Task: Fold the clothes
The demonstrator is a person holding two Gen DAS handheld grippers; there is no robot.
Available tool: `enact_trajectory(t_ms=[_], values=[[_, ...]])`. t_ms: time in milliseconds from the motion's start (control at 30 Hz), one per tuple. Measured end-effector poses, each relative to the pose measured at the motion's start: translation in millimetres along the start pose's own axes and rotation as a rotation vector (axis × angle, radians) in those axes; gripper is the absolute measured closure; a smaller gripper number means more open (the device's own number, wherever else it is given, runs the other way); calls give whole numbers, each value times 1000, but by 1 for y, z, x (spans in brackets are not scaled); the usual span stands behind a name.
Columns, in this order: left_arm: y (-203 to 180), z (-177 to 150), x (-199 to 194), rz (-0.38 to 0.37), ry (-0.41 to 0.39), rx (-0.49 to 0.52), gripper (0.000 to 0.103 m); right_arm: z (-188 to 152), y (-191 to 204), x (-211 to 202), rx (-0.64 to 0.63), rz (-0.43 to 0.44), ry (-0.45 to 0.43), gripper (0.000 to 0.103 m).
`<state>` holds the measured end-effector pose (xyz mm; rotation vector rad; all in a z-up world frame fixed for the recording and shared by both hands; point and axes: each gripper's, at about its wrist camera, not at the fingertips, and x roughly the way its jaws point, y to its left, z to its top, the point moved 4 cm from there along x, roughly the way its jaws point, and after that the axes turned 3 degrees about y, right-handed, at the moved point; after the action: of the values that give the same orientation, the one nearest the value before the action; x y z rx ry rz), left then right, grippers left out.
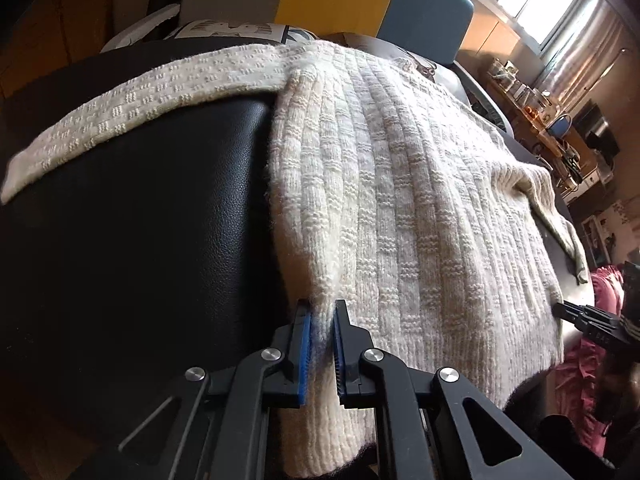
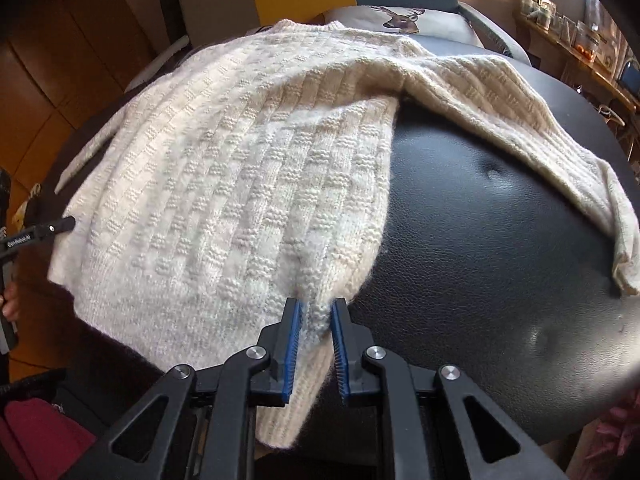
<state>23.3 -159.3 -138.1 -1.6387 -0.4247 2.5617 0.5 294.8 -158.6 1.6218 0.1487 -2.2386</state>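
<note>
Knitwear first, left wrist view: cream sweater (image 1: 400,184), chunky wool w/ basket-weave blocks between vertical ribs, fuzzy at the edges, lies flat on a black leather-look cushion (image 1: 140,220) w/ fine pebbled grain. One sleeve (image 1: 132,108) stretches out flat to the left across the cushion as a long tapered band. Left gripper (image 1: 321,312), black angular arms w/ round silver pins and blue ribbed pads (image 1: 305,344), is pinched onto the hem corner, knit bunched between the pads. Other gripper's black tip shows at the far right hem edge. Pink fabric (image 1: 608,284) beyond, crumpled.

Right wrist view: same sweater (image 2: 224,184) spread over the domed, shiny cushion (image 2: 500,260), dimpled in spots. Right sleeve (image 2: 540,132) drapes off diagonally to the right, ribbed cuff at its end. Right gripper (image 2: 316,310) clamps the opposite hem corner, wool puckered between its blue pads. Deer-print pillow (image 2: 400,20) sits behind the neckline.
</note>
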Motion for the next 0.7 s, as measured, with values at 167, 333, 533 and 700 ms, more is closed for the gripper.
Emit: enact_trajectory(t_ms=[167, 333, 533, 700], values=[[3, -13, -4, 66, 26, 31, 95, -14, -13, 5, -14, -107, 71, 88], [12, -4, -11, -52, -7, -91, 90, -14, -31, -8, 117, 2, 3, 76], [21, 4, -8, -91, -26, -128, 75, -4, -37, -17, 316, 337, -128, 72], [13, 7, 10, -87, 12, -105, 64, -9, -63, 0, 509, 374, -120, 72]])
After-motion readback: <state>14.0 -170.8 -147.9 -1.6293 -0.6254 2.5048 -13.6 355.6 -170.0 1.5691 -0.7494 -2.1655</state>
